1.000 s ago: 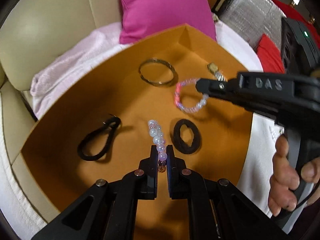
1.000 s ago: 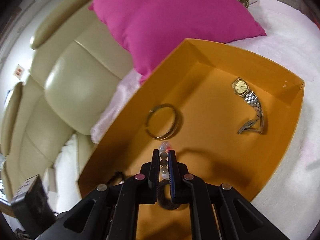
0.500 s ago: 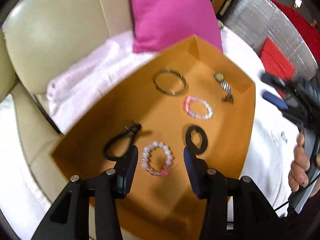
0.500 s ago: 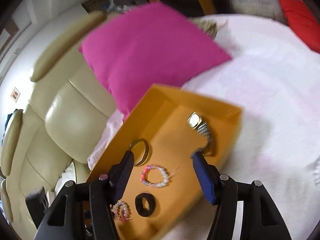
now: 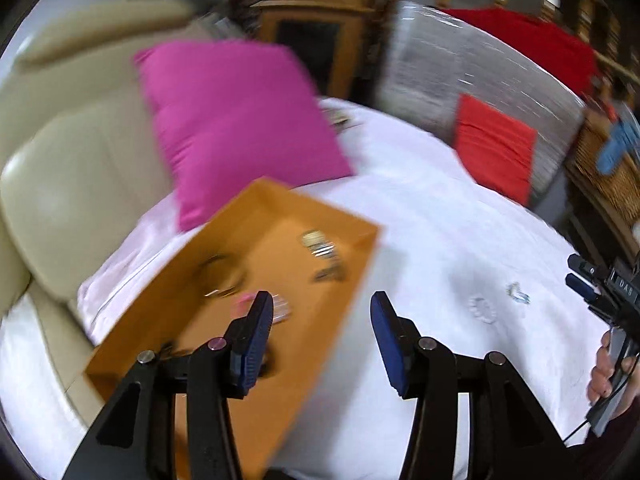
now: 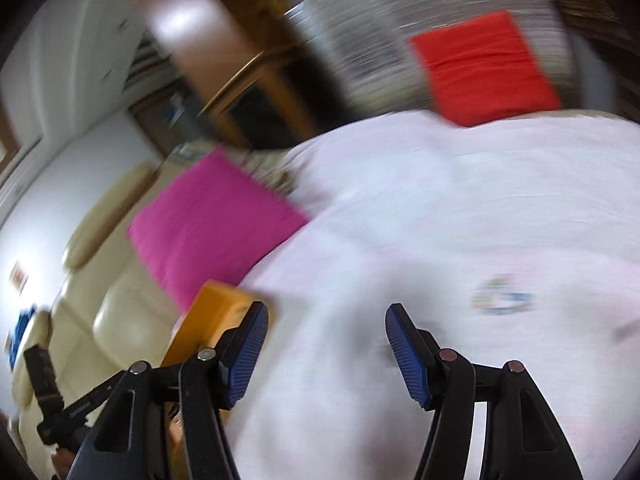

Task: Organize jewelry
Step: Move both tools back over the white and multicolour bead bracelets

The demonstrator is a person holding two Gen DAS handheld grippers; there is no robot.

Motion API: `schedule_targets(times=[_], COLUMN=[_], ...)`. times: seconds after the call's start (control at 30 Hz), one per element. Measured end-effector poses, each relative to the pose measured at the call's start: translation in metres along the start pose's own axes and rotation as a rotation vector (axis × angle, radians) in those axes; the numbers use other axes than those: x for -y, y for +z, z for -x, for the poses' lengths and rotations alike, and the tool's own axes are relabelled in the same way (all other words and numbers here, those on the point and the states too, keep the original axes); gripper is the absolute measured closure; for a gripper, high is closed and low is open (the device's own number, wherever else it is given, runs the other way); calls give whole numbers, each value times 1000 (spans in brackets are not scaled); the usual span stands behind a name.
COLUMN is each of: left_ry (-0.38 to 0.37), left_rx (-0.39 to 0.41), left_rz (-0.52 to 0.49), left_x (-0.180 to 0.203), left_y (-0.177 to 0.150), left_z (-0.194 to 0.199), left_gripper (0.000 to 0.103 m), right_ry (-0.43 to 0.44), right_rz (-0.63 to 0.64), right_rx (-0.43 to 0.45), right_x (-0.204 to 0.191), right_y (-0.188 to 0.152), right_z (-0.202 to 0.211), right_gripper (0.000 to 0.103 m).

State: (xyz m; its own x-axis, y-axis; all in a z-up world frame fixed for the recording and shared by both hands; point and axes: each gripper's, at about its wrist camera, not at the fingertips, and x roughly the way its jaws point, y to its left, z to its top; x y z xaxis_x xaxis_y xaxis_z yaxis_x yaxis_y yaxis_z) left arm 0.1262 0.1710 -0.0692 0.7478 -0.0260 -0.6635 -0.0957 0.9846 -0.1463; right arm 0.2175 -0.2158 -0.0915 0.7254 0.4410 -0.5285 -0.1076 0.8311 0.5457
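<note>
Two tongs, both empty. Left tongs [image 5: 322, 306]: jaws apart and opening, above the near right edge of the orange tray [image 5: 356, 276], which sits on a pale pink blanket [image 5: 440, 240]. Blurred wristwatch [image 5: 322, 248], bangle [image 5: 218, 270] and beaded bracelet [image 5: 260, 306] lie inside. Right tongs [image 6: 326, 318]: jaws wide, over open blanket; tray corner [image 6: 218, 300] just left. Small loose pieces [image 5: 518, 294] lie on bare blanket, well apart from the tray. Magenta cushion [image 5: 236, 120] touches the tray's far edge.

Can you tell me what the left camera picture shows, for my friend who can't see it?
The open left gripper, jaws opening with nothing between them, hangs over the edge of an orange box on a white cloth. Blurry jewelry lies in the box, and a pink pillow sits behind it.
</note>
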Motion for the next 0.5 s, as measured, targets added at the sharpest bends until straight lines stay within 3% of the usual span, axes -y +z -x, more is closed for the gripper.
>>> schedule_targets(times=[0.13, 0.27, 0.4, 0.5], left_ry=[-9, -1, 35, 61], left_rx=[37, 33, 25, -33], left_rz=[-109, -167, -185, -235], left_x=[76, 128, 162, 181], left_y=[-5, -17, -34, -47], left_z=[-18, -53, -91, -120], left_gripper=[44, 44, 44, 44], right_ry=[-70, -105, -111, -123], right_rz=[-82, -193, -238, -224], right_rx=[43, 11, -36, -49], right_x=[63, 106, 127, 133], right_y=[3, -3, -2, -4], right_z=[31, 31, 29, 29], right_gripper=[38, 39, 39, 39])
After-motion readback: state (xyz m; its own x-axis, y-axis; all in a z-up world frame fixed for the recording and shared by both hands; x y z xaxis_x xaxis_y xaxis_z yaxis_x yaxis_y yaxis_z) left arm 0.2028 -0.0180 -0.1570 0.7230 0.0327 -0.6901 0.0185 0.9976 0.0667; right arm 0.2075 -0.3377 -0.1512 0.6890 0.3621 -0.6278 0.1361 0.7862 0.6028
